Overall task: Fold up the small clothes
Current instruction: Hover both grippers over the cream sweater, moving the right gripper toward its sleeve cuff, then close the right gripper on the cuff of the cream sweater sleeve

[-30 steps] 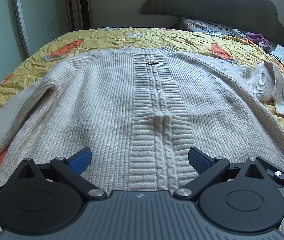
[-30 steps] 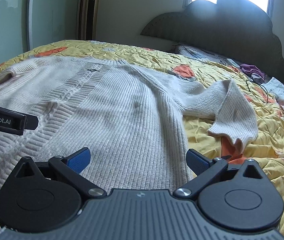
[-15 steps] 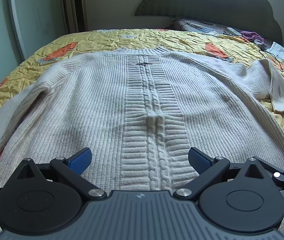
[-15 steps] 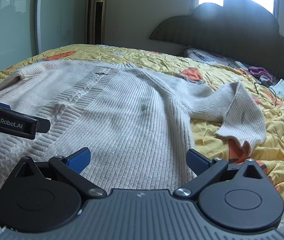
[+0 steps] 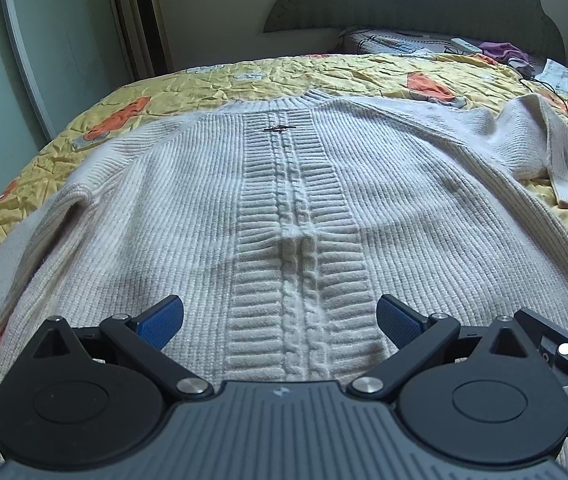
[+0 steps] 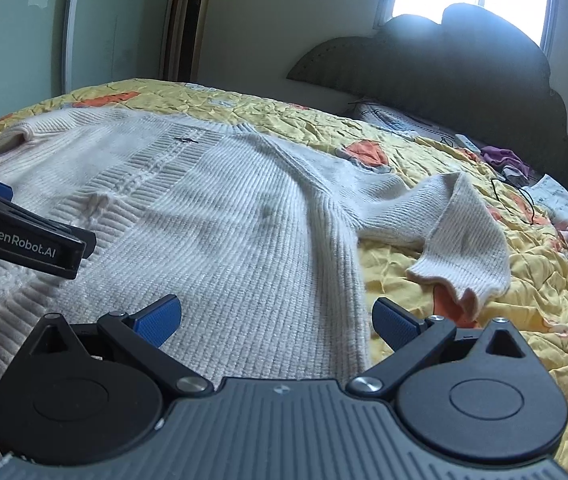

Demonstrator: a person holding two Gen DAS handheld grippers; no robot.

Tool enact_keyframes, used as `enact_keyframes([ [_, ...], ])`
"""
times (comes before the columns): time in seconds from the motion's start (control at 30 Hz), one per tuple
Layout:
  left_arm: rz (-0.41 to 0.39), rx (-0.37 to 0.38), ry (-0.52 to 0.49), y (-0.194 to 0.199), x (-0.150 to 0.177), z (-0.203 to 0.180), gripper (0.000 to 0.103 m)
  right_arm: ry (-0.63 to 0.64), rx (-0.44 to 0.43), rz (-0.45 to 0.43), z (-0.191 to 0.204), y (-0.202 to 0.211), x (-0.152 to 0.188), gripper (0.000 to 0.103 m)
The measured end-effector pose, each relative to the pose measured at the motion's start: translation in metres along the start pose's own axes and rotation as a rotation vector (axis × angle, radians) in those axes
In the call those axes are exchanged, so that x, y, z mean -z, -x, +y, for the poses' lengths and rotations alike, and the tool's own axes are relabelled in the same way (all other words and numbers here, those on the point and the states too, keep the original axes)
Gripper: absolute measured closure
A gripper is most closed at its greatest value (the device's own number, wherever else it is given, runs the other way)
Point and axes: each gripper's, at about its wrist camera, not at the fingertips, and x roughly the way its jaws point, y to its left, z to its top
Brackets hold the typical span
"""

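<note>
Both the left gripper [image 5: 280,322] and right gripper [image 6: 276,320] are wide open above the white sweater [image 5: 292,216], whose neck points to 12 o'clock.

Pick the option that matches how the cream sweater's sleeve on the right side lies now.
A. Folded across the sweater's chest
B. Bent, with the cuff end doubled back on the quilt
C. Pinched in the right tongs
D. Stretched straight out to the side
B: in the right wrist view the sleeve bends partway and its cuff lies on the yellow quilt, off the sweater body; the right tongs are open and empty.
</note>
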Motion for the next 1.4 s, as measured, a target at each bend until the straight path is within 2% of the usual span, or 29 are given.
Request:
enact_keyframes([
  [0.1,0.003,0.003,0.003,-0.001,-0.001,0.000,0.000,0.005,0.014,-0.006,-0.003,0.000,0.001,0.001],
  [0.23,-0.003,0.008,-0.001,-0.002,-0.004,-0.003,0.000,0.011,0.064,-0.059,-0.011,0.004,0.000,0.002],
  [0.47,-0.048,-0.010,-0.018,-0.005,-0.008,-0.014,0.000,-0.040,0.166,-0.061,-0.049,-0.002,0.001,0.013],
  [0.73,0.003,0.044,0.027,-0.015,-0.008,-0.010,0.000,0.039,0.367,-0.011,-0.095,-0.034,0.001,0.028],
  [0.83,-0.001,0.047,0.010,-0.015,-0.008,-0.013,0.000,0.085,0.354,0.035,-0.107,-0.052,0.003,0.030],
  [0.97,-0.003,0.040,-0.025,-0.015,-0.008,-0.019,0.000,0.186,0.339,0.078,-0.104,-0.074,0.004,0.031],
  [1.07,0.002,0.036,-0.045,-0.015,-0.008,-0.023,0.000,0.200,0.341,0.063,-0.105,-0.082,0.002,0.034],
  [1.13,0.000,0.033,-0.051,-0.015,-0.008,-0.024,0.000,0.160,0.328,0.061,-0.113,-0.086,-0.002,0.050],
  [1.17,-0.001,0.031,-0.052,-0.014,-0.008,-0.024,0.000,0.138,0.327,0.060,-0.118,-0.088,-0.004,0.063],
  [1.2,-0.002,0.029,-0.052,-0.014,-0.008,-0.023,0.000,0.121,0.323,0.060,-0.122,-0.090,-0.006,0.070],
  [1.27,-0.002,0.024,-0.049,-0.014,-0.008,-0.022,0.000,0.078,0.304,0.060,-0.131,-0.093,-0.007,0.081],
  [1.4,0.004,0.016,-0.044,-0.015,-0.009,-0.020,0.000,-0.054,0.264,0.053,-0.148,-0.091,-0.012,0.085],
])
